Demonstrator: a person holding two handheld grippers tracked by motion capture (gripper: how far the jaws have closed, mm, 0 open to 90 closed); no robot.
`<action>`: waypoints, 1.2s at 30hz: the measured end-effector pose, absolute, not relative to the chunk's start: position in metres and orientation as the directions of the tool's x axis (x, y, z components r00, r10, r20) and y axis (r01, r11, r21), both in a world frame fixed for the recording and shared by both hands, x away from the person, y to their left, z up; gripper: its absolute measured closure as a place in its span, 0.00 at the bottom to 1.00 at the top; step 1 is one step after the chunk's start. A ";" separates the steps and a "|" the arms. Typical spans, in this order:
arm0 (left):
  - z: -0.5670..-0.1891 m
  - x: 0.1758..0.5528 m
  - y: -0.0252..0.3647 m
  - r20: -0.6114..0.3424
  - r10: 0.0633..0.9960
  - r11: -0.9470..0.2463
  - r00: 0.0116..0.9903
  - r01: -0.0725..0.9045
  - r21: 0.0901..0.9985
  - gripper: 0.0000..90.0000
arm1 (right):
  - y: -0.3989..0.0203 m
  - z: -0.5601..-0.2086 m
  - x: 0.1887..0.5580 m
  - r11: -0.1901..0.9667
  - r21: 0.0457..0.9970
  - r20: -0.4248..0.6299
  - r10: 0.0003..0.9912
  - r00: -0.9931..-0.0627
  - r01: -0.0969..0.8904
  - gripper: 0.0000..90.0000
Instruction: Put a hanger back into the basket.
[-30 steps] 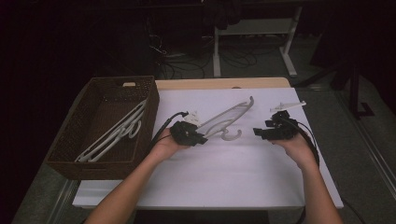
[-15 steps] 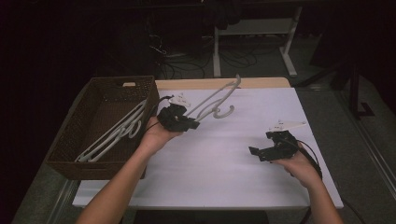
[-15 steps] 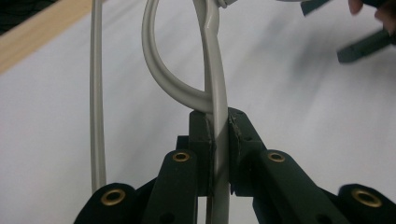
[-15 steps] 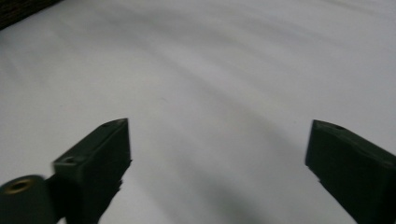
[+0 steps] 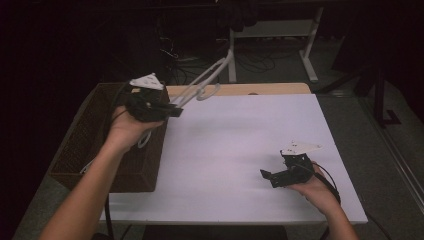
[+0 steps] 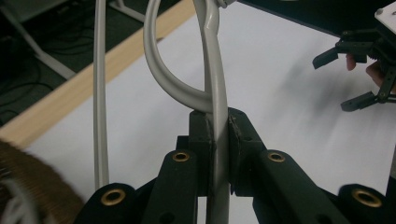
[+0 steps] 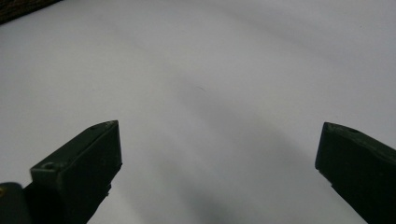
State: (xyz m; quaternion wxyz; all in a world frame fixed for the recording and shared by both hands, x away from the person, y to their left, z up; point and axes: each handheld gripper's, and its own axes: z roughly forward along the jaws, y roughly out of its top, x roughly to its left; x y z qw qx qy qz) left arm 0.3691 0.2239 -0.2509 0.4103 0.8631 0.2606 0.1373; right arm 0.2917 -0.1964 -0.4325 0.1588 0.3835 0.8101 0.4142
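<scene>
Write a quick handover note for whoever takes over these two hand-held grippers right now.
Left hand-held gripper: shut on the white plastic coat hanger, lifted in the air beside the brown wicker basket.
Right hand-held gripper: open, nothing between its jaws, which have just been opening, low over the white table cover.
Done: the hanger is off the table; other white hangers already lie in the basket.
Left: probably lower this hanger into the basket and release it.

White plastic hanger [image 5: 202,82], aloft beside basket [image 5: 90,125]
</scene>
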 end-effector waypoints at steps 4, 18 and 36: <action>-0.244 0.364 0.268 0.030 0.601 -0.504 0.799 0.349 0.790 0.91 | -0.198 -0.434 0.293 0.360 0.790 0.062 0.759 -0.648 0.497 0.00; -0.282 0.350 0.370 0.013 0.681 -0.477 0.732 0.430 0.766 0.91 | -0.204 -0.435 0.296 0.349 0.786 0.062 0.776 -0.627 0.510 0.00; -0.332 0.346 0.406 -0.037 0.717 -0.493 0.696 0.545 0.678 0.91 | -0.204 -0.437 0.298 0.358 0.777 0.055 0.780 -0.623 0.517 0.00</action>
